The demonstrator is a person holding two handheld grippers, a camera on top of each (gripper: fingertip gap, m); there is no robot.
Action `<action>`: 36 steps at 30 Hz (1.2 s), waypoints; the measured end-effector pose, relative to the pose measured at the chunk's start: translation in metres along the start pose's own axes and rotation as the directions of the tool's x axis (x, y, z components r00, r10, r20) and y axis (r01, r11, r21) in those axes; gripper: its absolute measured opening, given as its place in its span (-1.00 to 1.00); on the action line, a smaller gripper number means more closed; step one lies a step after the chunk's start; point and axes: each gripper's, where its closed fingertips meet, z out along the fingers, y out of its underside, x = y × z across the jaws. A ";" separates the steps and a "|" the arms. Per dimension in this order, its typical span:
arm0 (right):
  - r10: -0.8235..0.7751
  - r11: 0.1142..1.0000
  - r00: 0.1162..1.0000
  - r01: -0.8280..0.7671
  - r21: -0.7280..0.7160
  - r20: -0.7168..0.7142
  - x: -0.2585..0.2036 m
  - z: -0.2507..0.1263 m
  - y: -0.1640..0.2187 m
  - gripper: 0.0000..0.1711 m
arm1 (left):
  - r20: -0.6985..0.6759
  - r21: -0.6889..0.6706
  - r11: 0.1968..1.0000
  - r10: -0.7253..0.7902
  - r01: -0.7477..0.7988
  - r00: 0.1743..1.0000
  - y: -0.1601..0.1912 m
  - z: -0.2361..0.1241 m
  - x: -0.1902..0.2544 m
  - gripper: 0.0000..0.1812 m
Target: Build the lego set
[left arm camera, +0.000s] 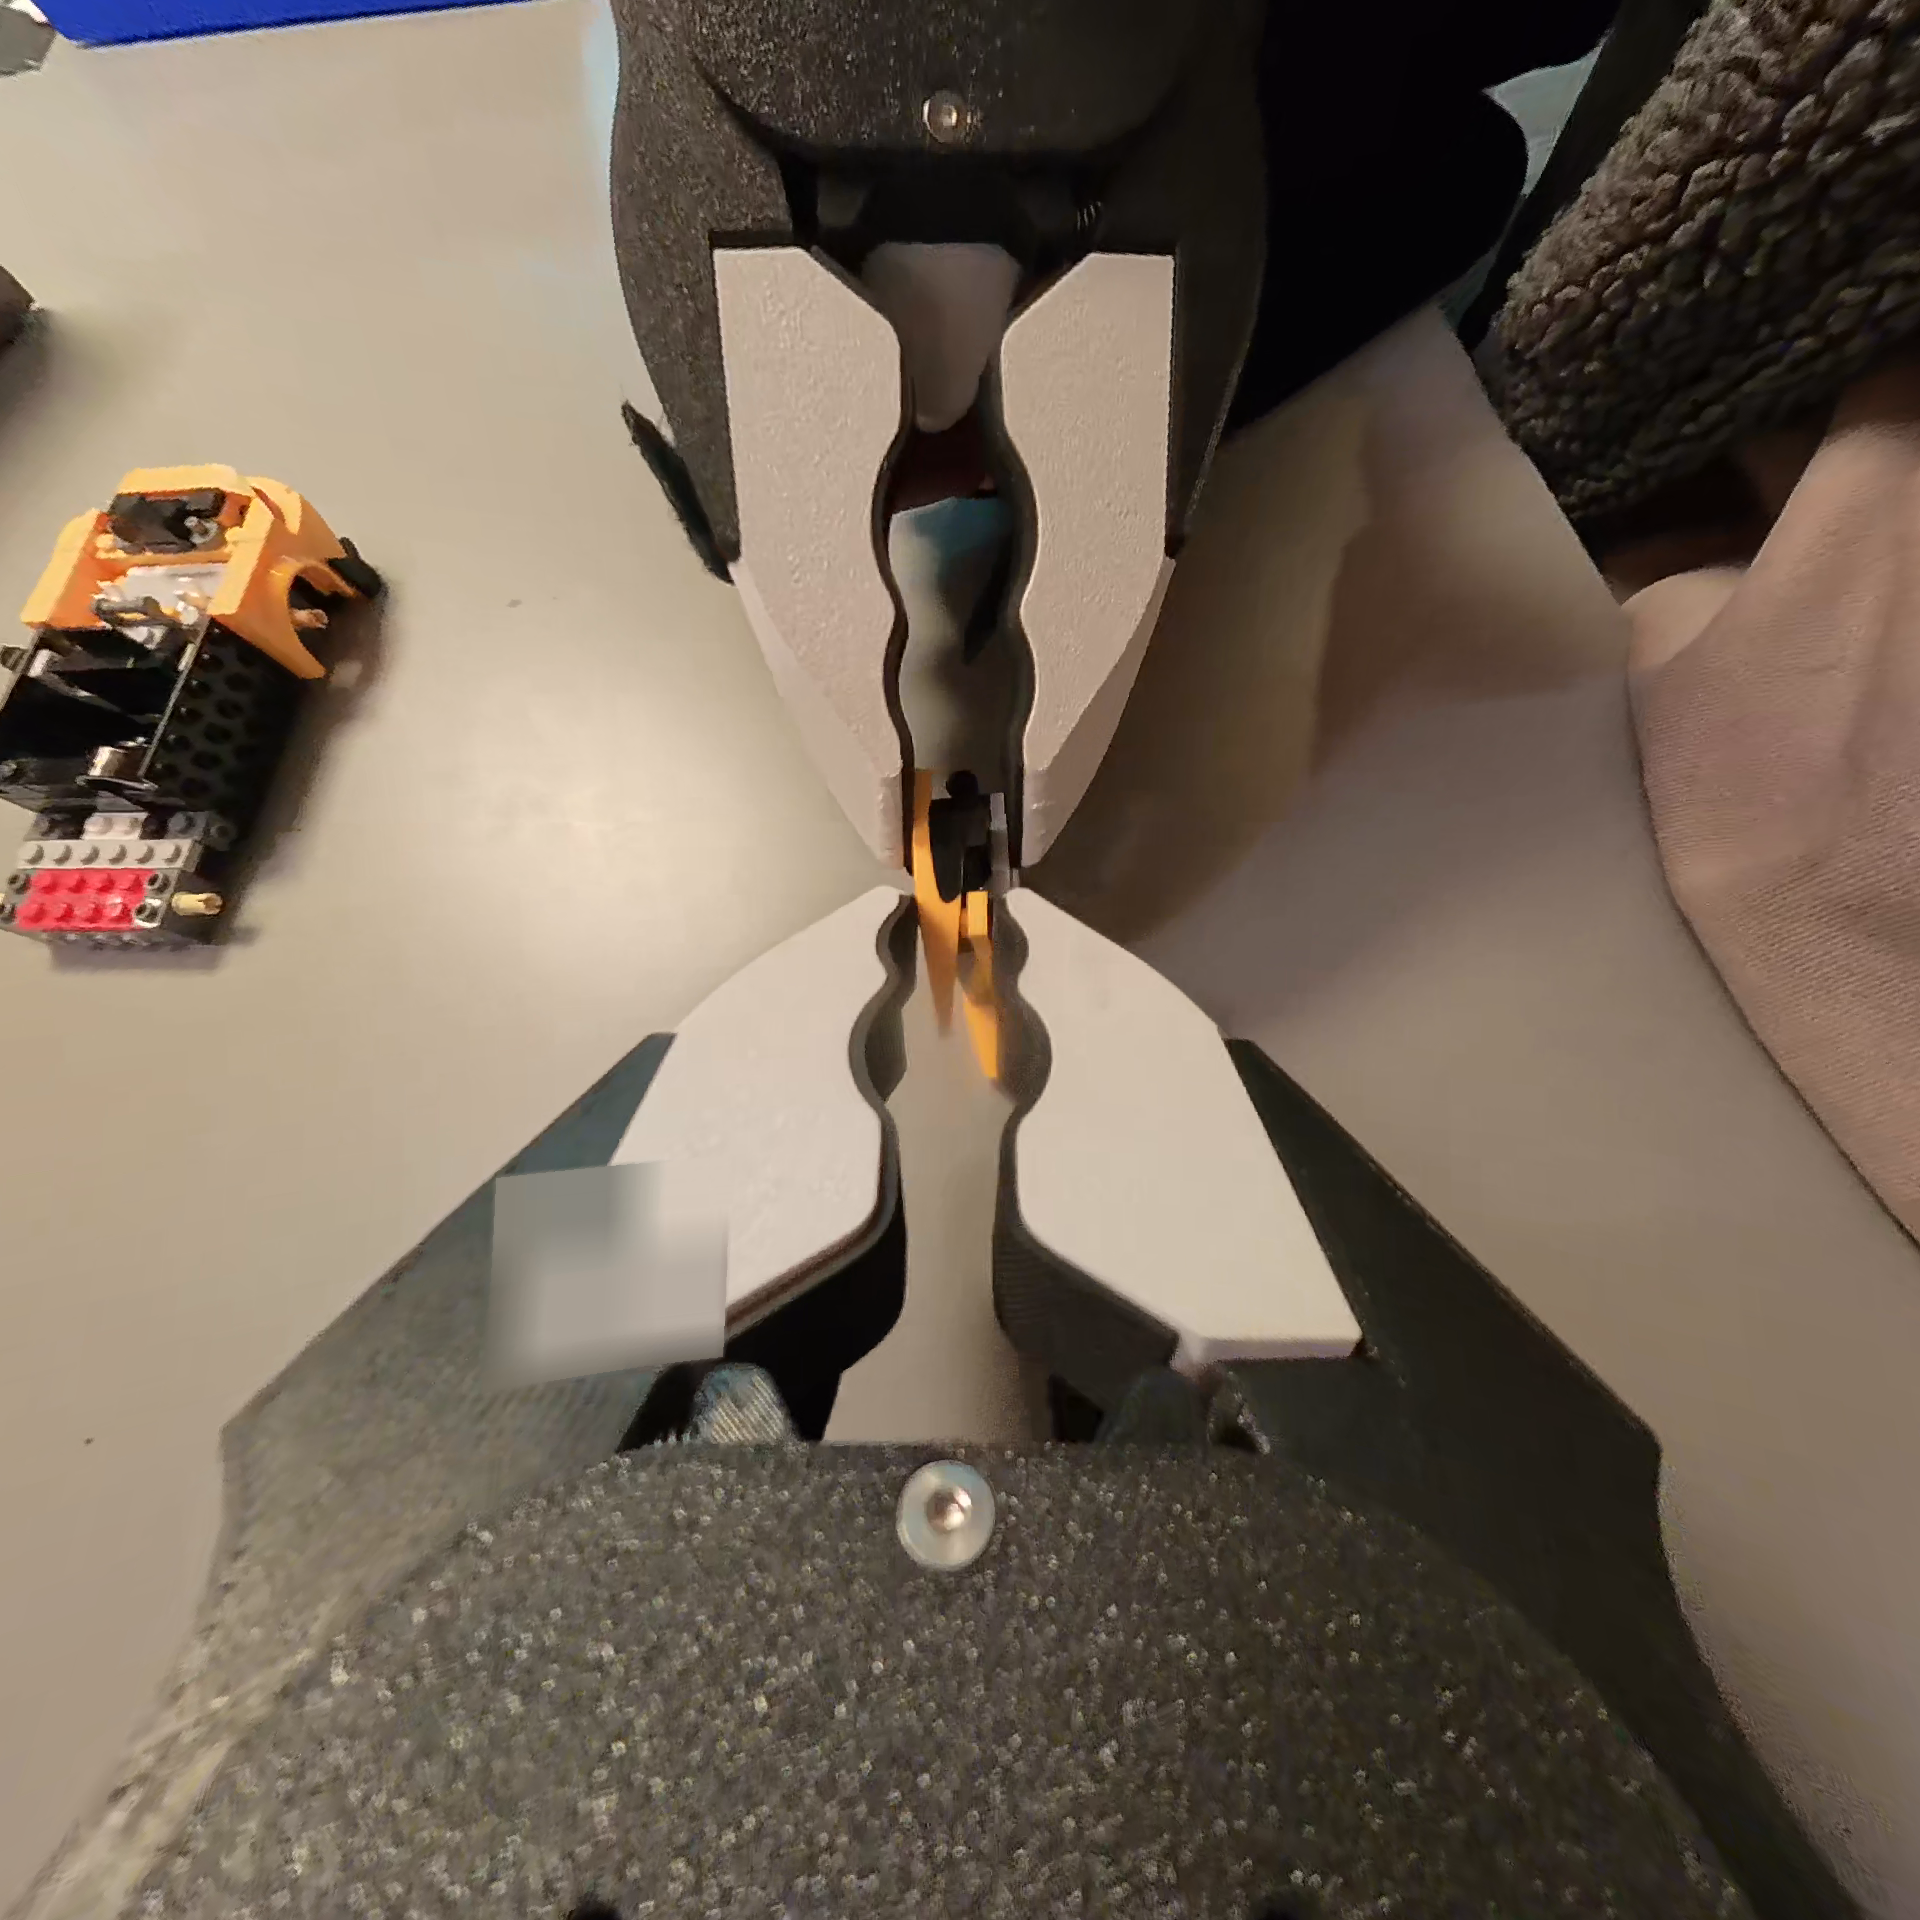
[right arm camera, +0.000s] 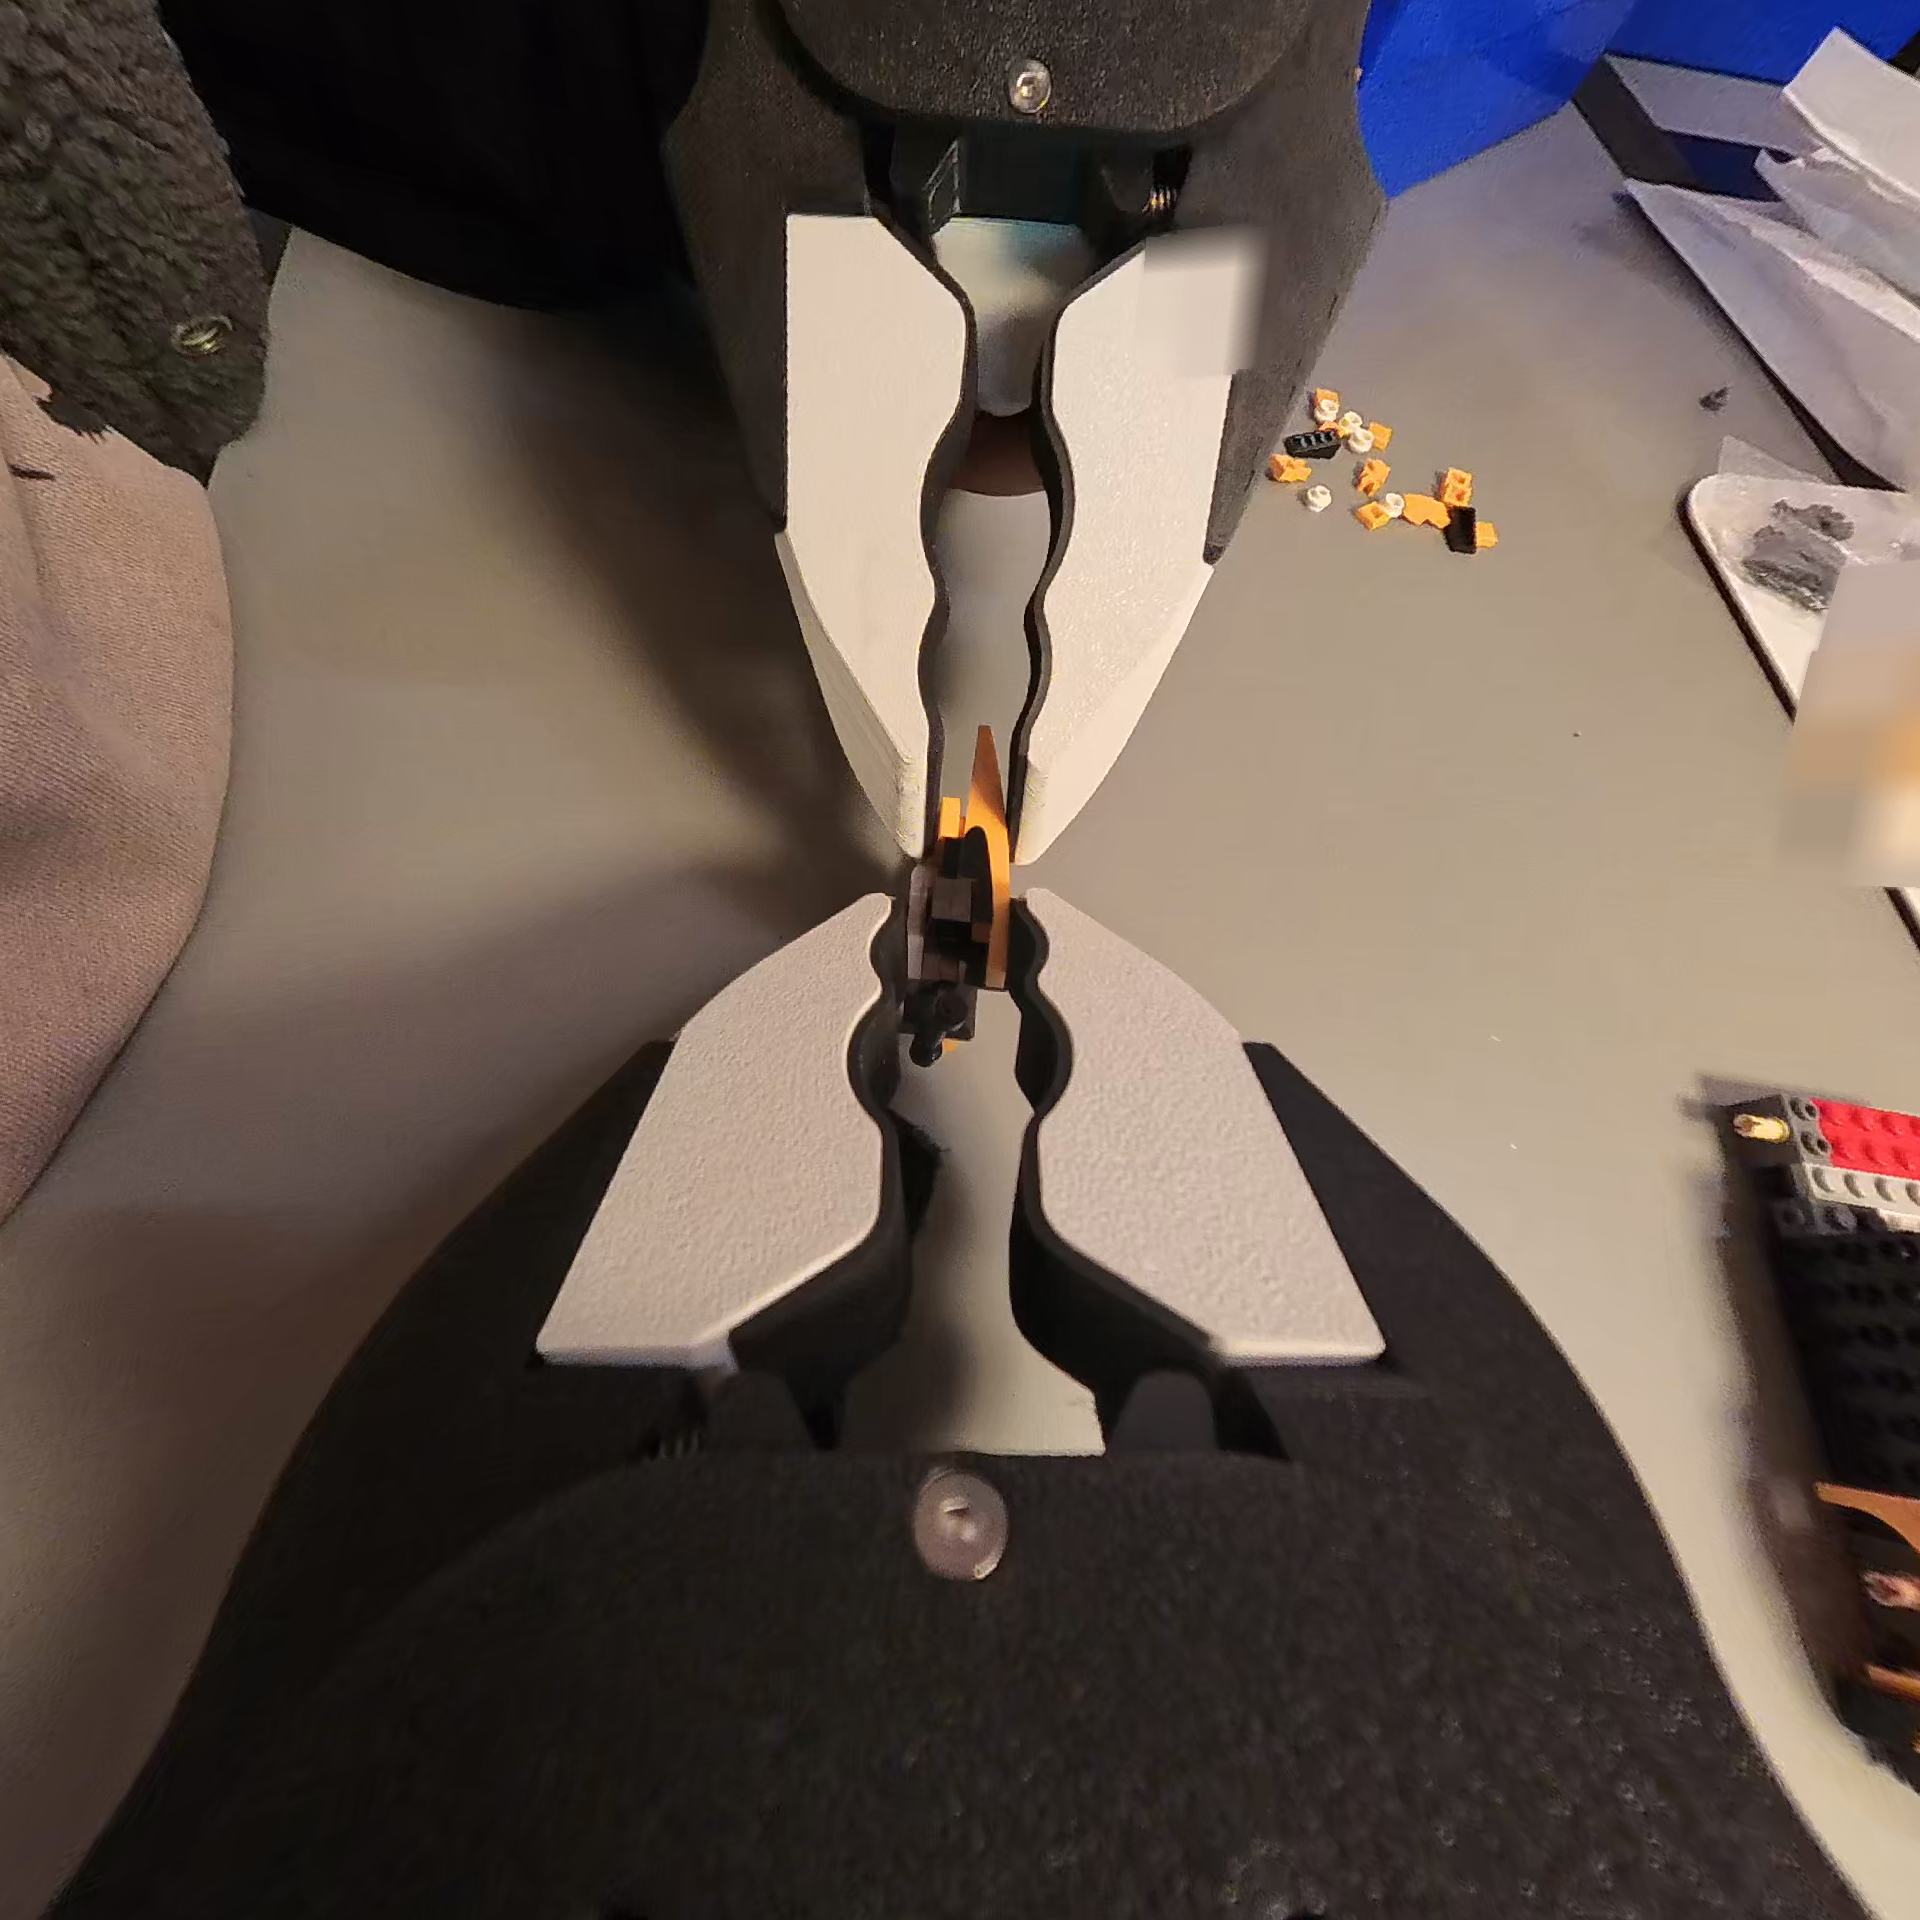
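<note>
My two grippers meet tip to tip above the grey table. A small orange and black lego sub-assembly is pinched between them. My left gripper is shut on its thin orange curved end. My right gripper faces it from above in this view and is shut on the black end. In the right wrist view the sub-assembly sits in my right gripper, and its orange tip reaches into the left gripper. The partly built car, orange, black and red, lies on the table to the left.
The car's studded black and red base is at the right edge. Several loose orange, white and black pieces lie farther right. A white tray, crumpled paper and a blue box stand beyond. A person's fleece sleeve and lap border the table. Both grippers' tips are close together, under 4 cm apart. The partly built car is about 20 cm from both grippers' fingertips.
</note>
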 end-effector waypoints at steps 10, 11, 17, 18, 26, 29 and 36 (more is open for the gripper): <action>0.020 1.000 1.000 -0.020 -0.008 0.008 0.000 -0.001 0.000 -0.79 | 0.002 0.002 1.000 -0.009 0.009 1.000 0.001 0.000 0.000 -0.86; 0.021 1.000 1.000 -0.021 -0.009 0.005 0.000 -0.001 0.001 -0.79 | -0.001 0.006 1.000 -0.014 0.014 1.000 0.001 0.000 0.000 -0.87; 0.015 1.000 1.000 -0.014 -0.011 0.003 0.000 0.000 0.000 -0.79 | -0.011 0.022 0.999 -0.023 0.023 1.000 0.001 0.000 0.000 -0.87; 0.015 1.000 1.000 -0.015 -0.009 0.003 0.000 0.000 0.000 -0.79 | -0.013 0.026 0.999 -0.026 0.026 1.000 0.001 0.000 0.000 -0.87; 0.006 1.000 1.000 -0.006 0.004 0.020 -0.002 -0.003 -0.001 -0.78 | -0.020 0.029 0.999 -0.020 0.020 1.000 0.000 0.001 0.002 -0.87; 0.031 0.999 0.999 -0.031 0.019 0.027 -0.001 -0.004 -0.003 -0.82 | -0.020 0.028 0.999 -0.021 0.022 1.000 0.000 0.001 0.002 -0.88; 0.020 1.000 1.000 -0.020 0.017 0.013 0.000 -0.004 -0.003 -0.83 | -0.032 0.032 0.999 -0.043 0.044 0.999 0.000 0.001 0.002 -0.88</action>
